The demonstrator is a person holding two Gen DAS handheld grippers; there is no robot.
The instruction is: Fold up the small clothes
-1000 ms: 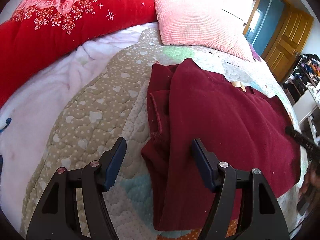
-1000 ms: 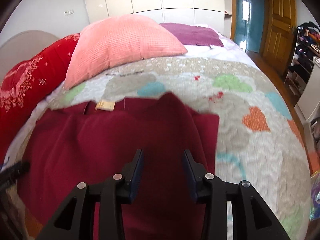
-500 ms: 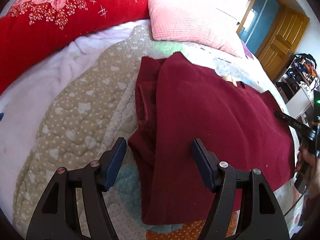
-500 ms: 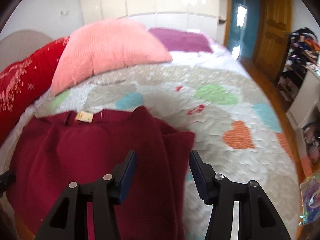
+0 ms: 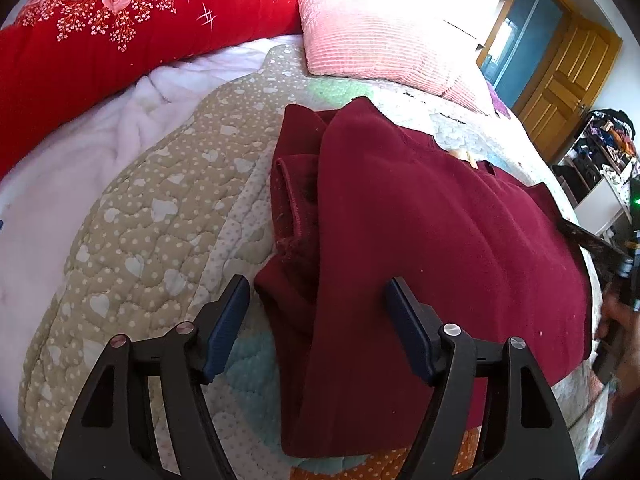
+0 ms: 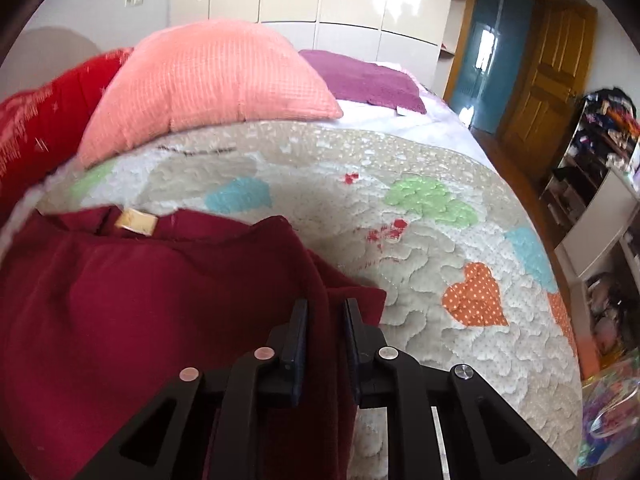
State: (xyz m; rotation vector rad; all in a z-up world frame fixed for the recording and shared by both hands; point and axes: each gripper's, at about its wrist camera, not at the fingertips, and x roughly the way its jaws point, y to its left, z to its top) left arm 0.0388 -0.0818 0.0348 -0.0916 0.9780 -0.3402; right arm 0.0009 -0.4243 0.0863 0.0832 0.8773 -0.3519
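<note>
Bedroom: a bed (image 6: pixel 420 280) was covered by a quilted heart-print spread, with a pink pillow (image 6: pixel 208 80) and a red floral quilt (image 5: pixel 120 32) at the head, a purple blanket (image 6: pixel 364 80) farther back, and wooden doors (image 6: pixel 548 68) off to the side.

The right claw (image 6: pixel 326 320) was seen closed down on a raised ridge of the maroon garment (image 6: pixel 140 300) at its right-hand edge; cloth was pinched between the pads. The left claw (image 5: pixel 316 304) was held wide open above the garment's opposite edge, with nothing gripped and no clear contact with the cloth.

Risks, as judged:
- The pinch was taken near the tips, on a bunched ridge. How many layers were caught could not be told; if only the top layer was held, the lower one would be left behind and the fold would come out skewed.
- The left side was not pinned. A pull by the right claw could drag the whole garment across the spread instead of folding it.
- The tucked sleeve on the left edge was loosely stacked and could be spilled out by any drag.

Garment: a thick, soft maroon knit, lying on the spread near the middle of the bed, already folded in along both sides, with a tan neck label (image 6: pixel 136 222) showing at the far end. The left edge was rumpled, the cuff (image 5: pixel 292 200) was exposed, and the body was fairly flat.
</note>
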